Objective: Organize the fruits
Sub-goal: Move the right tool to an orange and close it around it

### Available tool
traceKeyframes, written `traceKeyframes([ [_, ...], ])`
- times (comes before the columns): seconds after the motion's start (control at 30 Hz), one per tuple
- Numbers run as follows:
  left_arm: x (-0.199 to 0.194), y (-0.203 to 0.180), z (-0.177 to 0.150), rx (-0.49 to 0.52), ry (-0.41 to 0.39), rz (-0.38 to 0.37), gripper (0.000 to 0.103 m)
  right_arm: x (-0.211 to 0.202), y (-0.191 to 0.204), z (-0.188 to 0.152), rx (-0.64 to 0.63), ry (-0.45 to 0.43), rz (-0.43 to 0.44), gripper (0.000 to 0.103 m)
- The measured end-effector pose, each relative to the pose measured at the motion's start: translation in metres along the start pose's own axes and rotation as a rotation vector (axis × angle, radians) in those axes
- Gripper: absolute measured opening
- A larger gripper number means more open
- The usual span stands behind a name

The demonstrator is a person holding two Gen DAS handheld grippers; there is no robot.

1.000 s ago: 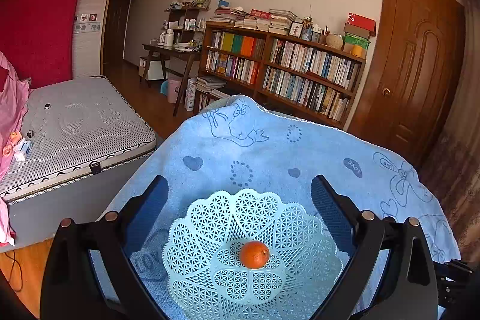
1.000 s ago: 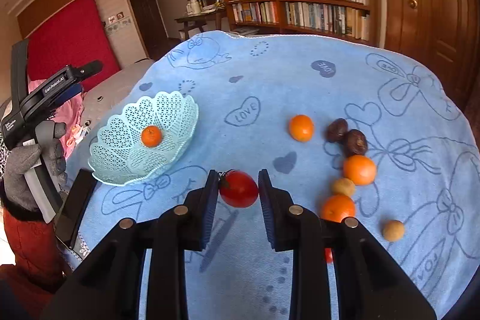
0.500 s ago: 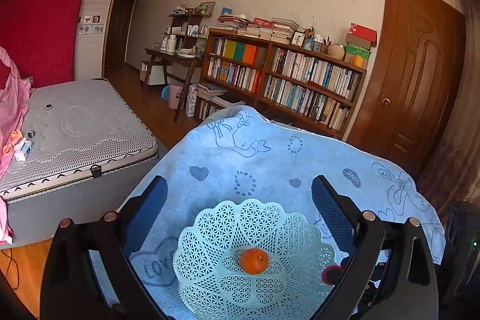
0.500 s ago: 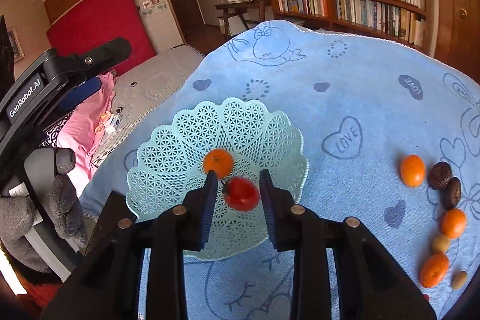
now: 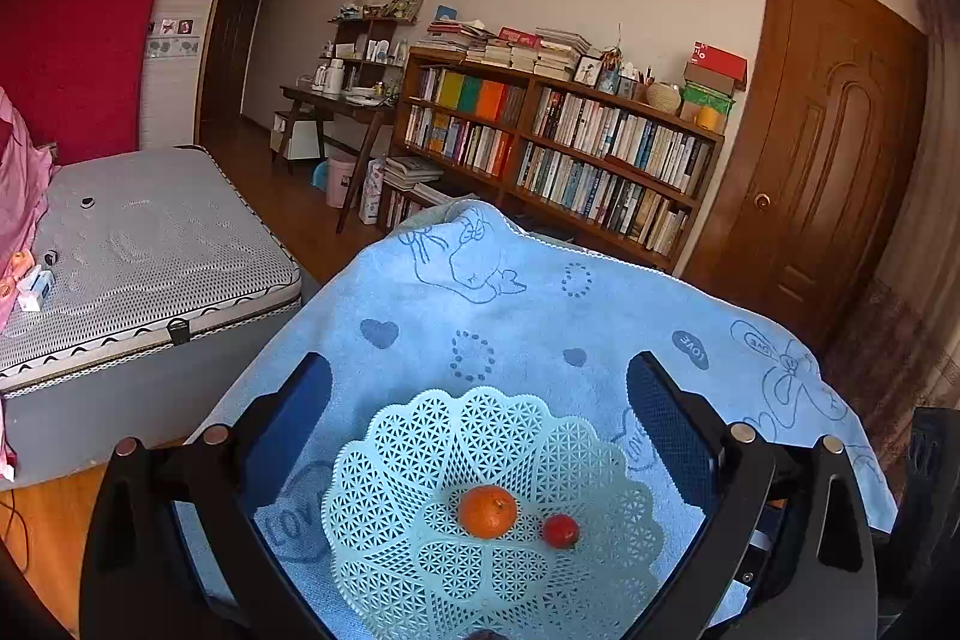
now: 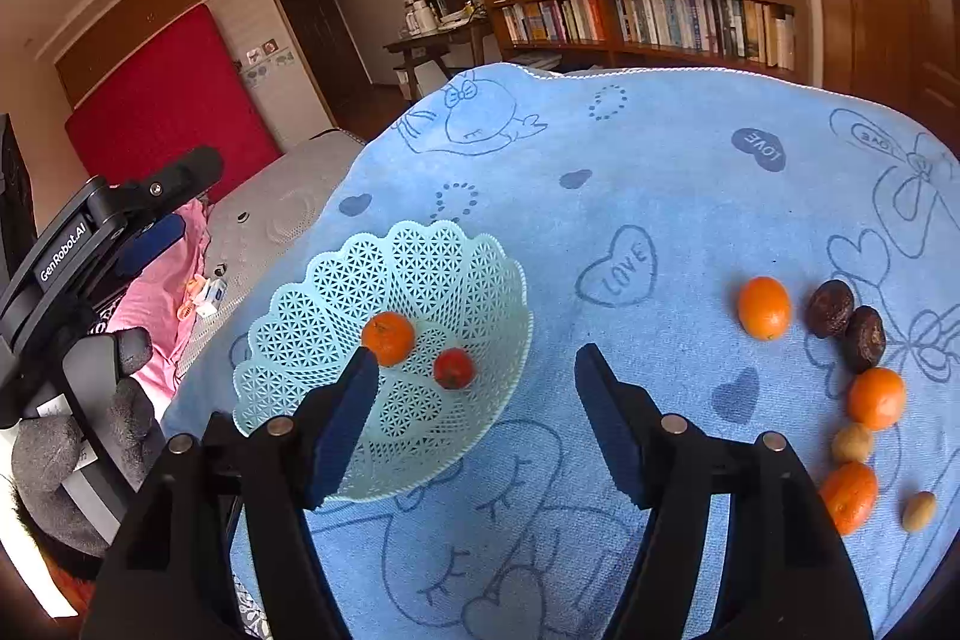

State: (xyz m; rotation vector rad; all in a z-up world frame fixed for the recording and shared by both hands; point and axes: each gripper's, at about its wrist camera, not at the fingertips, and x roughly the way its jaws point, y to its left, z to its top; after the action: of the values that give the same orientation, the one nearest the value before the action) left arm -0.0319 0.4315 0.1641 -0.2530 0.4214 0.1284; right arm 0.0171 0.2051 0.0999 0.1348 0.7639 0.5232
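Tomato (image 6: 453, 368) now lies in basket (image 6: 480, 274) beside orange (image 6: 388, 337), released by wide-open right gripper (image 6: 474, 370); left gripper (image 5: 480, 382) gapes empty.

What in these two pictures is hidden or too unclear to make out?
- Basket near rim: left view, cut off by the bottom edge and the finger.
- Basket's near-left wall: right view, behind the finger.
- Lowest orange: right view, partly behind the gripper body.
- Book titles on the shelf: too small in both views.
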Motion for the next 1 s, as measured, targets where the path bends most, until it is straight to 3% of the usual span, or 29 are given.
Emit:
traceKeyframes([
  [0.57, 0.008, -0.029, -0.019, 0.056, 0.053, -0.059, 0.1, -0.059, -0.117, -0.006, 0.242, -0.078, -0.181, 0.074],
  [0.7, 0.01, -0.034, -0.022, 0.068, 0.064, -0.068, 0.1, -0.069, -0.141, -0.005, 0.279, -0.085, -0.229, 0.08],
  [1.0, 0.015, -0.04, -0.027, 0.082, 0.082, -0.081, 0.1, -0.044, -0.188, -0.012, 0.387, 0.006, -0.28, 0.08],
])
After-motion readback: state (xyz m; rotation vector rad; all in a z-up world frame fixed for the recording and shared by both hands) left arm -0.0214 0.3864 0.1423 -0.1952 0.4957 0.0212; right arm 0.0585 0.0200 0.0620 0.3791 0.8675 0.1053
